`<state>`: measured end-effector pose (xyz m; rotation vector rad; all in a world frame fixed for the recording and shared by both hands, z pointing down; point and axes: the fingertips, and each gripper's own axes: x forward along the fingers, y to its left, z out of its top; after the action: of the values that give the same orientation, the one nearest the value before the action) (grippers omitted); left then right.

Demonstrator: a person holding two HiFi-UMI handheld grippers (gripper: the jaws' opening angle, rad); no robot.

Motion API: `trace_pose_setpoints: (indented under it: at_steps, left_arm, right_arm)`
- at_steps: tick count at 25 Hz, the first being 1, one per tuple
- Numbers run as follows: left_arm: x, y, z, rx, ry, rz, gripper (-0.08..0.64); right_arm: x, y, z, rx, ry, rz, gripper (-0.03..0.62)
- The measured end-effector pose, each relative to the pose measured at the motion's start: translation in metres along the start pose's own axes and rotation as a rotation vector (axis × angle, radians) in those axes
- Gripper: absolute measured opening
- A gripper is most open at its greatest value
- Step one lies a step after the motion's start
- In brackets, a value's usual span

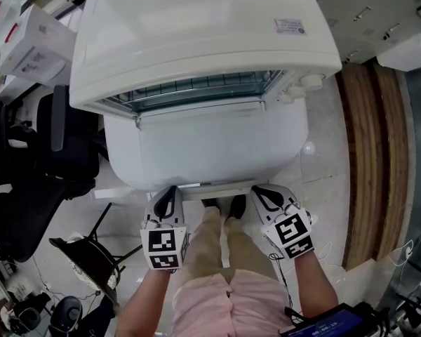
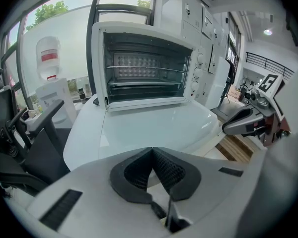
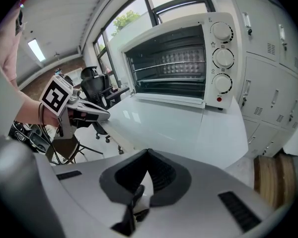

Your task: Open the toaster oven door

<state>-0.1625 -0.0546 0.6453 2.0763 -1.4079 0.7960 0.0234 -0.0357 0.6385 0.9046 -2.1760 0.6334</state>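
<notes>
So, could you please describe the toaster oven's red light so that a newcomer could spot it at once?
Find the white toaster oven at the far end of the white table. On its control panel, right of the wire racks, three white knobs are stacked vertically. The red light is the small dot beneath the lowest knob, the only coloured mark there.
</notes>
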Motion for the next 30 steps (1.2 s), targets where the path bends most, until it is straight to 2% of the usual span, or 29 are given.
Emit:
trace_pose_setpoints:
  at_steps: [15, 23, 26, 30]
  left_arm:
    - [0.016, 0.001, -0.015, 0.035, 0.044, -0.018, 0.013]
    - [0.019, 0.002, -0.015, 0.040, 0.035, -0.020, 0.012]
    - [0.015, 0.001, -0.008, 0.043, 0.017, -0.016, 0.013]
    - [0.004, -0.006, 0.016, 0.051, -0.034, -0.014, 0.014]
  right_arm:
    - [0.018, -0.005, -0.015, 0.027, 0.038, 0.009, 0.002]
    - [0.022, -0.008, -0.018, 0.061, 0.031, 0.021, 0.002]
    - [0.019, -0.009, -0.011, 0.073, 0.011, 0.020, 0.002]
    - [0.003, -0.010, 0.012, 0.126, -0.063, 0.038, 0.002]
